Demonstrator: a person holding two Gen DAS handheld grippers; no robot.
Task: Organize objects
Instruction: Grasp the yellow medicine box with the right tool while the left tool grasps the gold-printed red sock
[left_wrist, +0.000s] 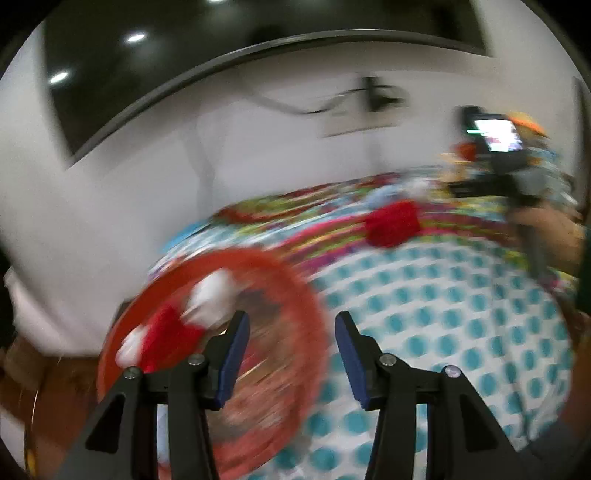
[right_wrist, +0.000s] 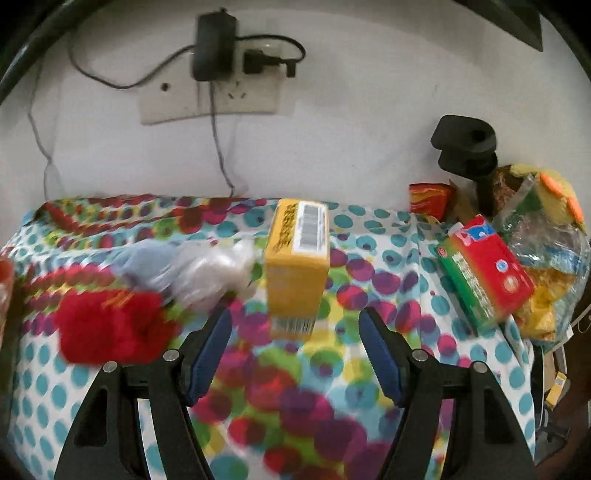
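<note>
In the left wrist view my left gripper (left_wrist: 291, 321) is open and holds nothing. It hovers over the right rim of a round red basket (left_wrist: 295, 280), which holds a red-and-white soft item (left_wrist: 177, 325). A red fluffy item (left_wrist: 393, 223) lies further back on the dotted tablecloth (left_wrist: 443, 314). In the right wrist view my right gripper (right_wrist: 294, 317) is open. A yellow box (right_wrist: 297, 266) stands upright just beyond its fingertips, apart from both pads. The red fluffy item (right_wrist: 110, 325) and a clear-wrapped white item (right_wrist: 210, 273) lie to the left.
A red-and-green carton (right_wrist: 484, 273) and several snack bags (right_wrist: 546, 280) crowd the table's right end below a black clamp stand (right_wrist: 465, 147). A wall socket (right_wrist: 210, 103) with plugged chargers is behind. A person's hand (left_wrist: 546, 229) shows at the right of the left wrist view.
</note>
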